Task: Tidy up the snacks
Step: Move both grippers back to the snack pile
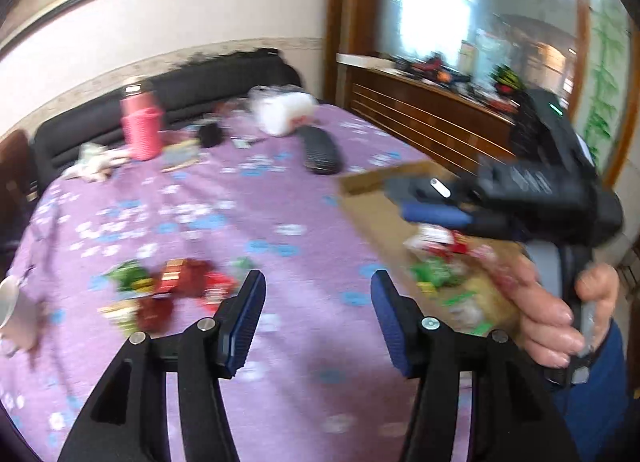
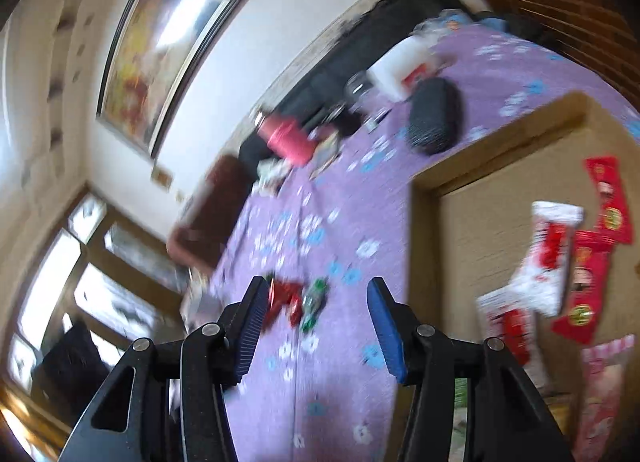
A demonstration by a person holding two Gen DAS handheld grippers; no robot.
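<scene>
Several snack packets (image 2: pixel 556 262) already lie in the cardboard box (image 2: pixel 500 134) — a small pile (image 1: pixel 168 290) waits on the purple tablecloth (image 1: pixel 240 214) — while the left gripper (image 1: pixel 318 318) and right gripper (image 2: pixel 318 322) hover with fingers apart, empty.

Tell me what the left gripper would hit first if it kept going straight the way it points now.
Probably only the purple tablecloth. The left gripper is open with nothing between its fingers. The loose snack pile lies left of that line and the cardboard box right of it. Blur makes depth uncertain.

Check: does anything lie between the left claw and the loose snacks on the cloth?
Nothing visible does. The left claw is open and empty, and only bare purple cloth separates it from the loose snacks, ahead to its left.
</scene>
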